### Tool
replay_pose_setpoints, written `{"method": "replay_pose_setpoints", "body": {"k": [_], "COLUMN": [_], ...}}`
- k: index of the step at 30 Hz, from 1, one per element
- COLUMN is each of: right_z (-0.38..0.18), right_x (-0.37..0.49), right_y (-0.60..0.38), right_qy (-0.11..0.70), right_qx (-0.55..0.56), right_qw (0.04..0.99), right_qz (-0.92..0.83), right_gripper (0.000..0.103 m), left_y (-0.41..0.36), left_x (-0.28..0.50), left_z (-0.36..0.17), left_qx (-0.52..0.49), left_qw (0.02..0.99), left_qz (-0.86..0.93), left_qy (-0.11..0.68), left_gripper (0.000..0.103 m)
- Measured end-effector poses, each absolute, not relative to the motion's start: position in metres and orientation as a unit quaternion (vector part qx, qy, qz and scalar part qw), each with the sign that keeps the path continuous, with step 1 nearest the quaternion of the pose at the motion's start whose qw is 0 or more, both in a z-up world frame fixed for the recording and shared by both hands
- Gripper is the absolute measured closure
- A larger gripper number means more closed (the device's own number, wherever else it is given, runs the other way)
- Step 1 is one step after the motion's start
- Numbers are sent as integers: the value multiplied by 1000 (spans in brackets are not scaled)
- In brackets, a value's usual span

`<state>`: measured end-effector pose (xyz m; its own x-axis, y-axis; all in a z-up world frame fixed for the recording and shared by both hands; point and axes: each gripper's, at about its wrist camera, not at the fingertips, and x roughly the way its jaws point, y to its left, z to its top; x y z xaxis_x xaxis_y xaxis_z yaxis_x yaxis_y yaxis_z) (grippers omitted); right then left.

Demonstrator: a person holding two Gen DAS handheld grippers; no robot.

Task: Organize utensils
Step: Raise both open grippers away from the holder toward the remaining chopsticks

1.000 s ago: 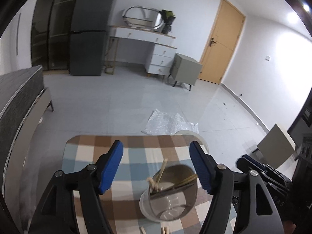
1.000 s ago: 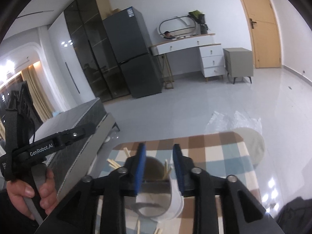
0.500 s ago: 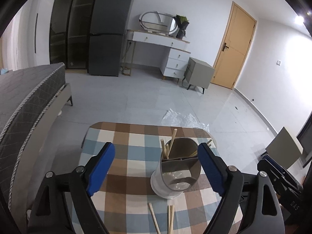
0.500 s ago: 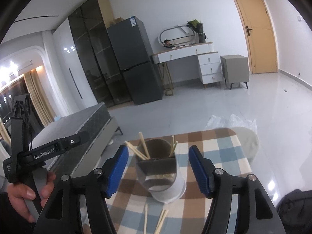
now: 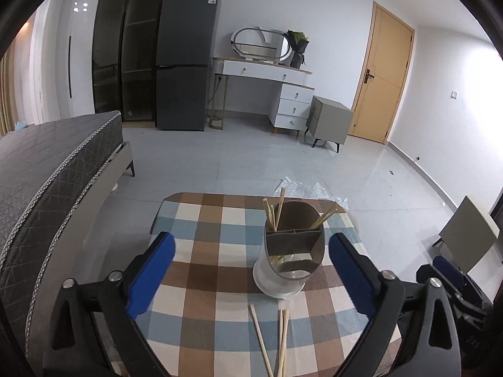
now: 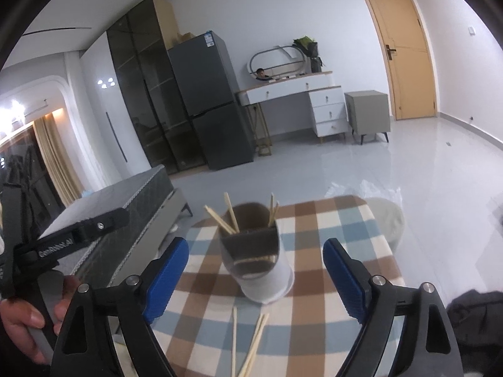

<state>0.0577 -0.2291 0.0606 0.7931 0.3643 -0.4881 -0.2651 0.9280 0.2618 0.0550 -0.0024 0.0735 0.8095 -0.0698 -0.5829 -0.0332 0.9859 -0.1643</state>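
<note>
Left wrist view: the left gripper (image 5: 251, 262) is opening, its fingers (image 5: 151, 275) grasp nothing. The utensil holder (image 5: 290, 253) stands near the counter's (image 5: 201, 229) far right corner; loose chopsticks (image 5: 272, 342) lie nearer. A bed (image 5: 53, 169) is beside the counter's left edge.

Right wrist view: the right gripper (image 6: 256, 275) is opening too and holds nothing; a fridge (image 6: 210, 100) and a door (image 6: 402, 47) stand behind.

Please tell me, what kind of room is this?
Probably a studio flat or a bedroom that is also lived in: a bed stands on the left, a tall fridge against the far wall, and beside it a dressing table with an oval mirror.
</note>
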Motion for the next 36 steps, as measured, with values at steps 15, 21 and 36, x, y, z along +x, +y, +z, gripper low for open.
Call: {"method": "replay_pose_setpoints", "body": {"k": [15, 21, 36], "right_z": [1, -29, -89], "right_x": [36, 38, 72], "right_y": [-230, -220, -205], "right_qy": [344, 372, 449], "right_qx": [75, 43, 36], "right_qw": [922, 913, 881], "right_qz": [160, 164, 144], "right_gripper": [13, 0, 0], "left_y": [-7, -4, 20], "left_x": [29, 32, 57], "left_z": [30, 5, -44], "left_qx": [-79, -82, -108], "left_qw": [944, 939, 912], "left_qz": [1, 9, 47], "left_qy": [321, 334, 393], "left_gripper": [4, 4, 4]}}
